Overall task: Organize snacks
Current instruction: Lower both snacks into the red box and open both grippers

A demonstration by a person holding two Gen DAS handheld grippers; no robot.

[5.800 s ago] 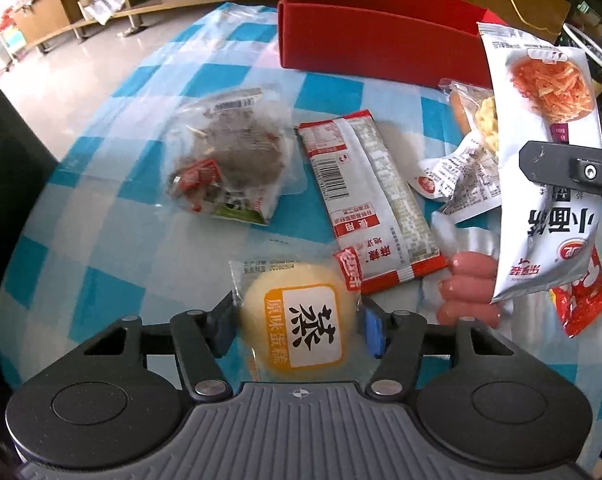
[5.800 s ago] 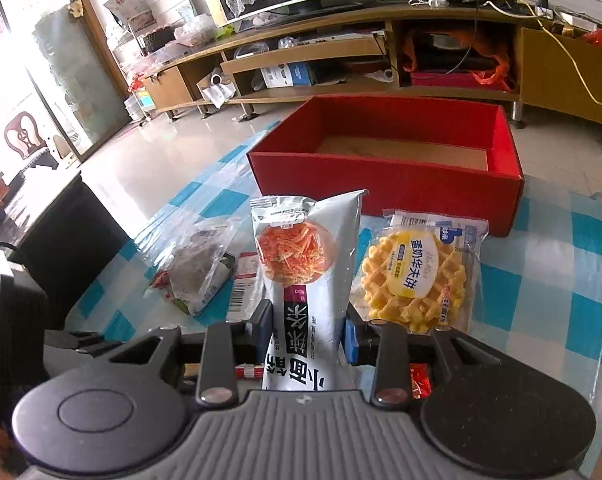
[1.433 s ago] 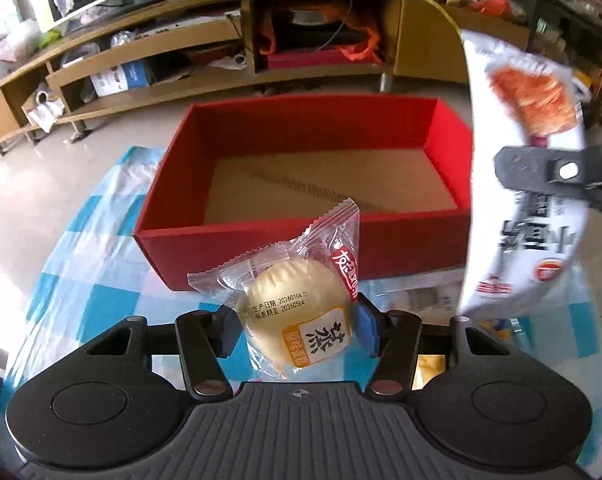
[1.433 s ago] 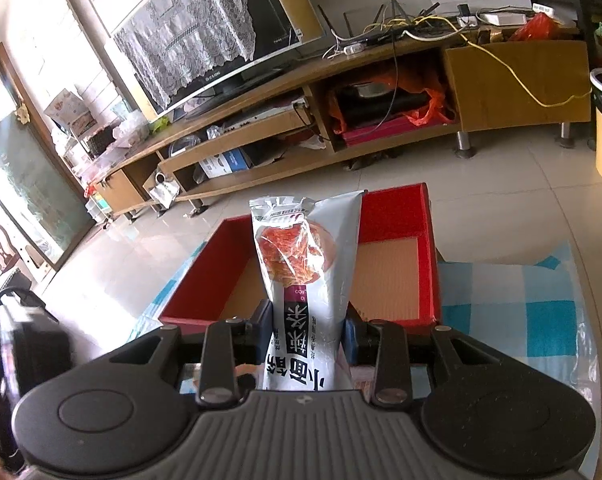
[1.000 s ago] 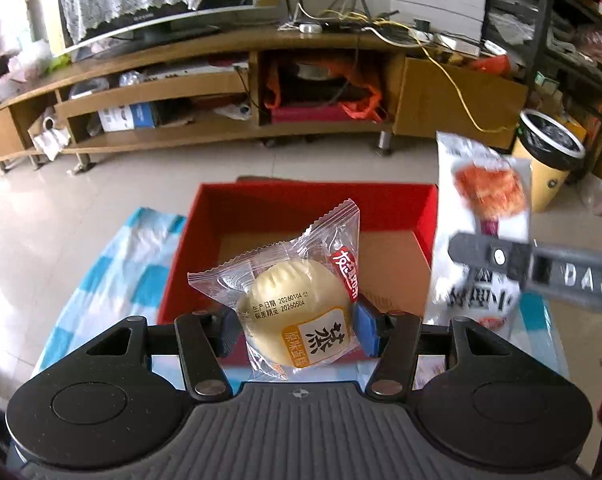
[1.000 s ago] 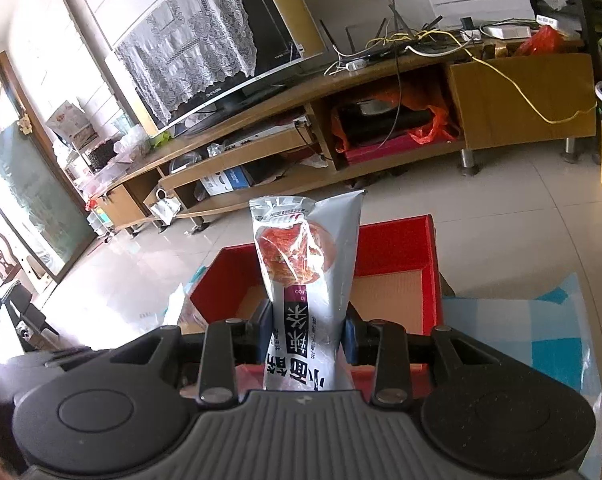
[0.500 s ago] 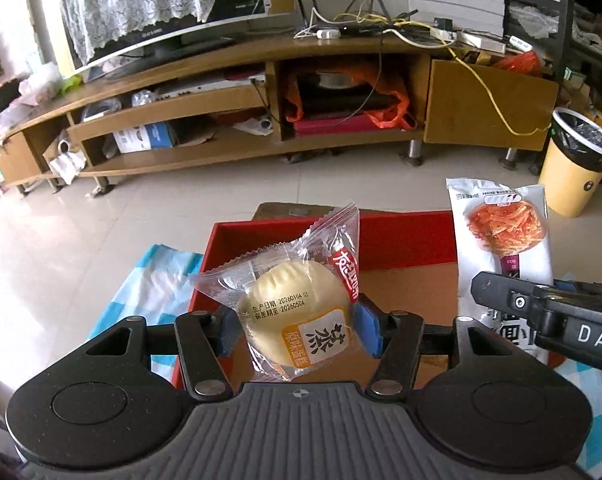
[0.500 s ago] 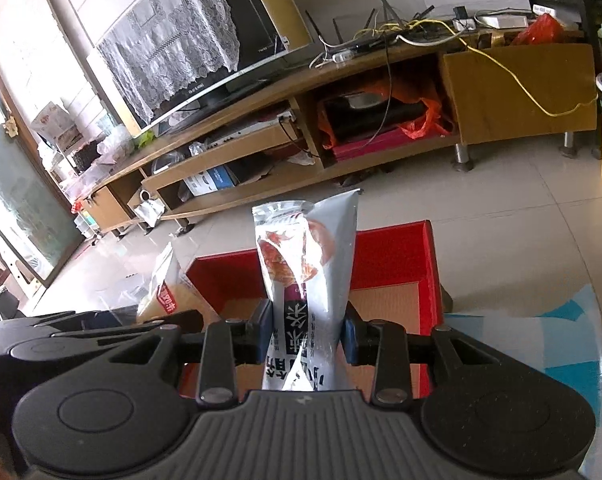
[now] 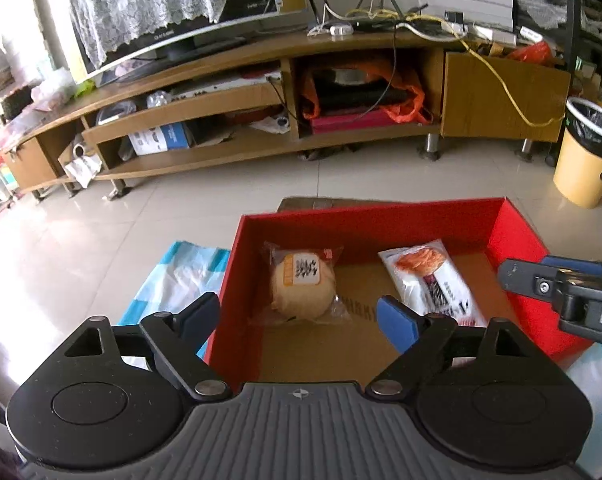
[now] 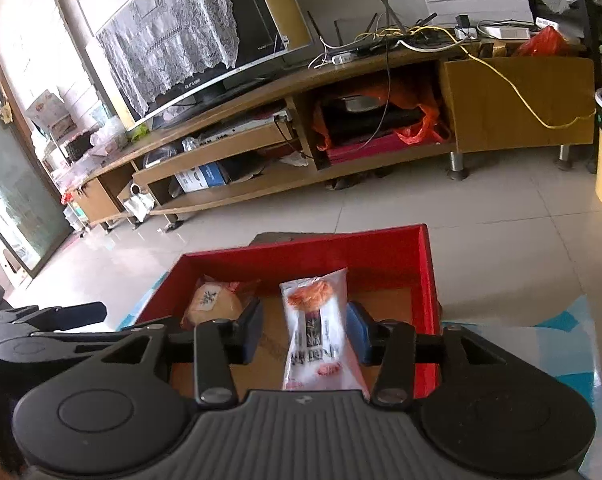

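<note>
- Inside the red box point(image 9: 517, 224), on its bare cardboard floor, lie two snacks: a round steamed cake in a clear wrapper point(image 9: 303, 288) to the left and a long white noodle-snack pouch point(image 9: 431, 280) to the right, close together but not touching.
- Left gripper point(image 9: 297, 316) hangs above the near edge of the box; its jaws have just been opening, stand wide and hold nothing.
- Right gripper point(image 10: 303, 330) has also just been opening; its blue pads stand clear on either side of the pouch point(image 10: 317, 328), which looks released.
- Both packs look light. The cake seems soft and easily crushed, so take it gently across its round middle.
- Smooth, glossy film probably makes the pouch slippery; its flat sealed end or narrow width suits a grip.
- Nothing else shows in the box.
</note>
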